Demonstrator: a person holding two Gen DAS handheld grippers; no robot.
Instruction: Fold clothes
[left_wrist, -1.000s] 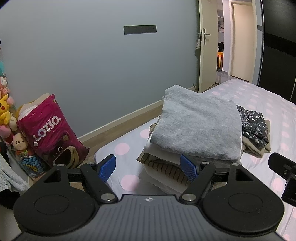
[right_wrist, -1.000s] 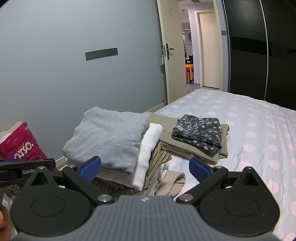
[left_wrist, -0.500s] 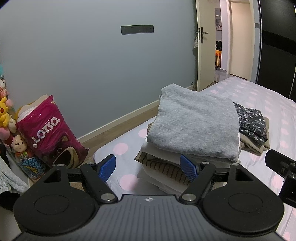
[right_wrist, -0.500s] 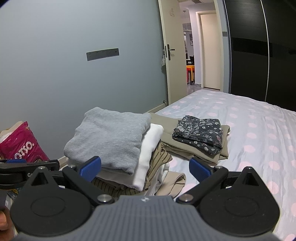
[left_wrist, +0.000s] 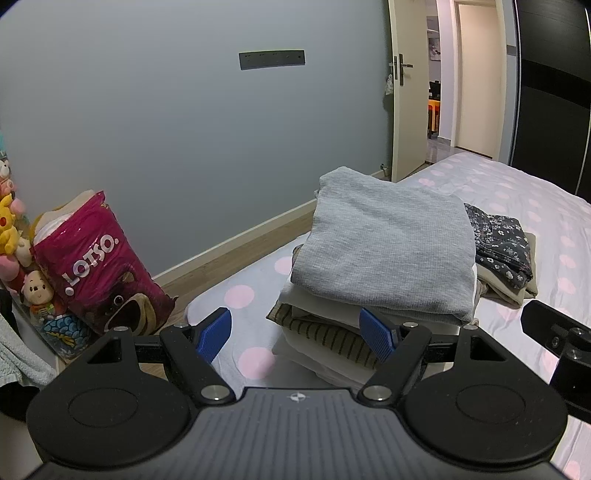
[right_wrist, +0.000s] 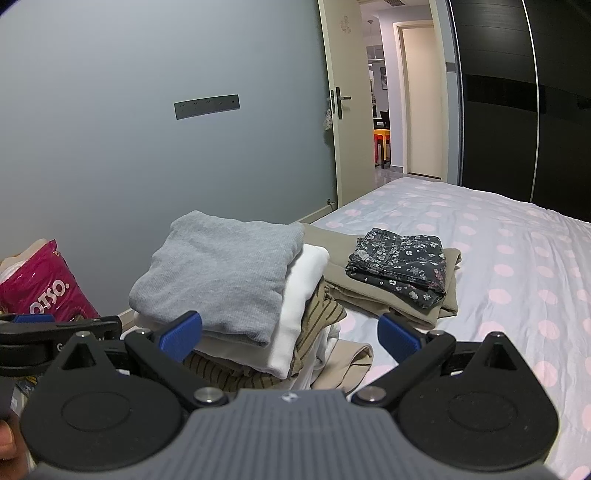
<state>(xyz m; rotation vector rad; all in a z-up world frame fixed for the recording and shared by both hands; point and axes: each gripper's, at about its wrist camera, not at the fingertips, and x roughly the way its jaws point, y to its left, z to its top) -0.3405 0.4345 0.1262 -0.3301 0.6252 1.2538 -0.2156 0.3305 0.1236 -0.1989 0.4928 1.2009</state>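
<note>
A stack of folded clothes sits near the corner of the bed, topped by a folded grey sweater (left_wrist: 388, 240) (right_wrist: 221, 269) over white and striped garments (right_wrist: 317, 314). Beside it a folded dark floral garment (right_wrist: 400, 266) (left_wrist: 498, 247) lies on a folded beige garment (right_wrist: 448, 295). My left gripper (left_wrist: 297, 334) is open and empty, hovering just before the stack's near edge. My right gripper (right_wrist: 290, 330) is open and empty, also just before the stack. The right gripper's body shows at the right edge of the left wrist view (left_wrist: 554, 332).
The bed (right_wrist: 517, 258) has a pale sheet with pink dots. A pink Lotso bag (left_wrist: 99, 262) and plush toys (left_wrist: 11, 236) stand on the floor by the grey wall. An open door (right_wrist: 341, 122) and a dark wardrobe (right_wrist: 517, 92) lie beyond.
Both grippers have drifted slightly, so the stack sits a little differently in view. Both stay open and the clothes have not moved.
</note>
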